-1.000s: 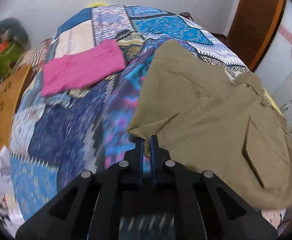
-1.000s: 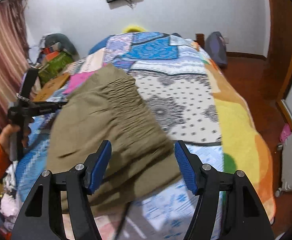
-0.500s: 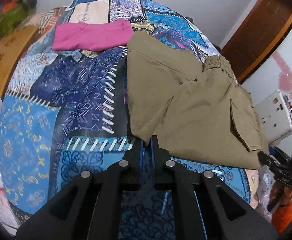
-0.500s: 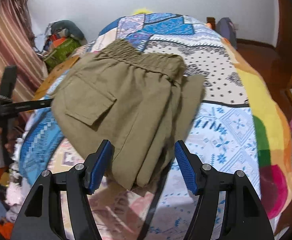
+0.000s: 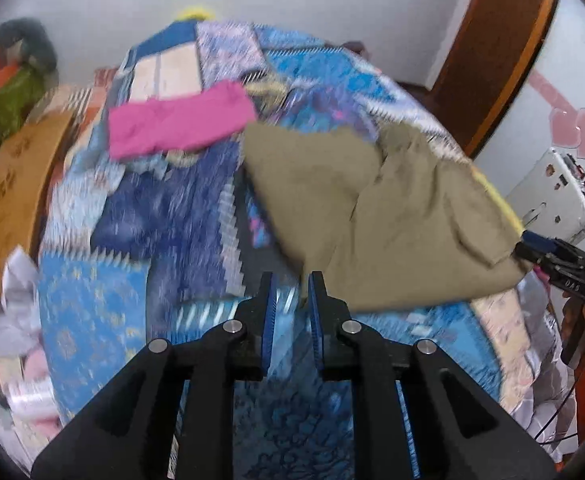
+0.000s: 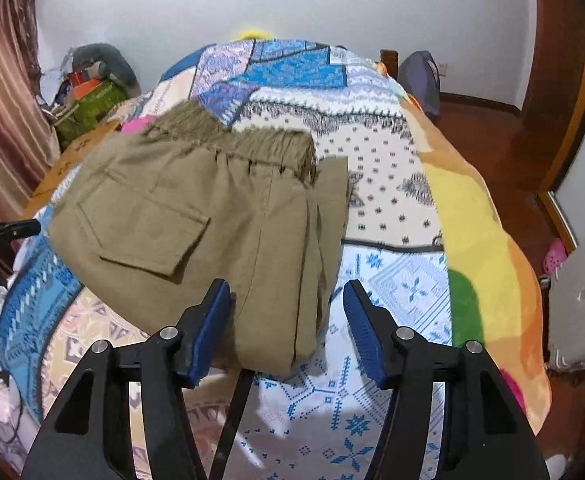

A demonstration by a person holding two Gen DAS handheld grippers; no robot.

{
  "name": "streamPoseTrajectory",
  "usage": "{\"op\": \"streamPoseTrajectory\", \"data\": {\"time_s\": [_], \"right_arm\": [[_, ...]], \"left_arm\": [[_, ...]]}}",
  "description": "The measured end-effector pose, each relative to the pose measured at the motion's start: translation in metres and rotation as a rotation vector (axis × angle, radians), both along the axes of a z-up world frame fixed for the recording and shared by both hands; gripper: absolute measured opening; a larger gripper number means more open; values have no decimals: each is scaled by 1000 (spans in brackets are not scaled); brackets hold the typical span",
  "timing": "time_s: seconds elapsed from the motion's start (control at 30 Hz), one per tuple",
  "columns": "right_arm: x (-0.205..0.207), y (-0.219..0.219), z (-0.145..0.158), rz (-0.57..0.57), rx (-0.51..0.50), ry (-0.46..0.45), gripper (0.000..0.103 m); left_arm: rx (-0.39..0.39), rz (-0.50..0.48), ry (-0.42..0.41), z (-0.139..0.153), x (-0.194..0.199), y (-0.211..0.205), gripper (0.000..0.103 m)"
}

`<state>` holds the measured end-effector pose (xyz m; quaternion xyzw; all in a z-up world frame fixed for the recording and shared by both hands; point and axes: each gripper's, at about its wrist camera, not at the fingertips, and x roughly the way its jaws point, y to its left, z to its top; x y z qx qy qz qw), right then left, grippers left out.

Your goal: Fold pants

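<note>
The olive-khaki pants (image 6: 196, 216) lie folded in a thick stack on the patchwork bedspread, waistband toward the far side and a flap pocket on top. They also show in the left wrist view (image 5: 376, 216). My left gripper (image 5: 291, 284) is slightly open and empty, just in front of the pants' near corner. My right gripper (image 6: 286, 294) is wide open and empty, its fingers straddling the near folded edge of the stack. The right gripper also shows at the right edge of the left wrist view (image 5: 532, 250).
A folded pink garment (image 5: 176, 122) lies farther back on the bed. A wooden board (image 5: 8, 200) stands at the bed's left side. A white appliance (image 5: 552, 192) stands at the right. A grey cushion (image 6: 580, 308) lies beside the bed.
My left gripper has opened and let go of the pants' corner, and its view is swinging, blurred. The pants have settled onto the bed. The right gripper stays open near the stack.
</note>
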<state>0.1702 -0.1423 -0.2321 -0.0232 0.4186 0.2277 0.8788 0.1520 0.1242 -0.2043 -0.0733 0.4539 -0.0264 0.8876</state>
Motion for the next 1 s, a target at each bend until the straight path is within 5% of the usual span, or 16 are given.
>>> {"op": "streamPoseTrajectory", "data": {"time_s": [0.1,0.17,0.33,0.53,1.0], "right_arm": [[5,2,6,4,4,-17,55],[12,3,6,-3,11,-11,55],[34,-1,-12,-29,23,63,56],[51,-13,-27,-37,118,145,69],[81,-5,-40,34,254,226,62]], "left_arm": [[6,-44,-33,13,21,-8,33],[14,-44,-49,14,34,-11,55],[-7,-14,11,-13,68,-1,56],[-104,23,103,-50,86,19,56],[-226,-62,100,-51,109,11,56]]}}
